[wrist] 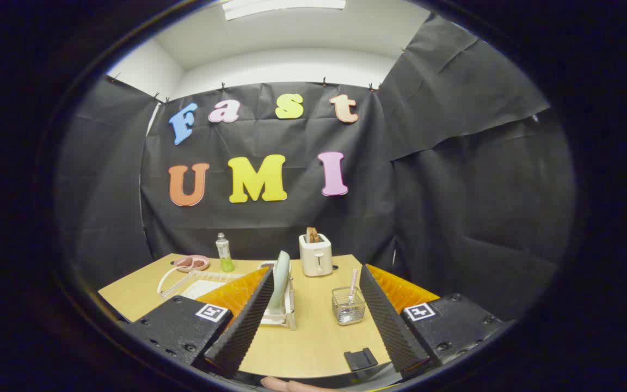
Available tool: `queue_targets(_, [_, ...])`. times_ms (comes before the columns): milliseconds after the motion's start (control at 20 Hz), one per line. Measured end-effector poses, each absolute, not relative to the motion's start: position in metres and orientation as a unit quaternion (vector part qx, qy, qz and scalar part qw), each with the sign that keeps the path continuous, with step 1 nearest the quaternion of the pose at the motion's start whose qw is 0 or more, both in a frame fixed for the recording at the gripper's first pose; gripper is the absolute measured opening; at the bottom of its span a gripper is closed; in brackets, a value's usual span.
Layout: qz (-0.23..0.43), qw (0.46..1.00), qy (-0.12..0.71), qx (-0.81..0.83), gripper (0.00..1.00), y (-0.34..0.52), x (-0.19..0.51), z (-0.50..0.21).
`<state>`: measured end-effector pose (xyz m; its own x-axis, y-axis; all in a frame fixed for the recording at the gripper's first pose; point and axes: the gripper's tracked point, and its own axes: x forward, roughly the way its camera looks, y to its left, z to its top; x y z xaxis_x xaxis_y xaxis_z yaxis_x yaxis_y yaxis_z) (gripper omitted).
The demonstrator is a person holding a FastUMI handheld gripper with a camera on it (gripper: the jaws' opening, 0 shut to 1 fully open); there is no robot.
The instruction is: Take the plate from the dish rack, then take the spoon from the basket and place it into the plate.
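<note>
A pale green plate (281, 280) stands on edge in a white dish rack (204, 283), just beyond my left fingertip. A small clear wire basket (348, 306) sits on the wooden table (313, 337) between my fingers, closer to the right one, with a spoon (352, 287) standing upright in it. My gripper (316, 277) is open and held back from both, with nothing between its fingers.
A white toaster (315, 253) with a slice in it stands at the back of the table. A green-filled bottle (224, 252) and a pink dish (191, 263) sit at the back left. A small black block (360, 359) lies near the front edge.
</note>
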<state>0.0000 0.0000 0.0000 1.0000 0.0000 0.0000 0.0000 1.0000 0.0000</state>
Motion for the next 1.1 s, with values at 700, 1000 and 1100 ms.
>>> queue_targets(700, [-0.007, 0.999, 0.0, -0.054, 1.0, 0.025, 0.021, -0.02])
queue_targets(1000, [-0.006, 0.999, 0.02, -0.047, 1.0, 0.028, 0.036, -0.034])
queue_targets(1100, [-0.006, 0.999, 0.024, -0.043, 1.0, 0.031, 0.043, -0.034])
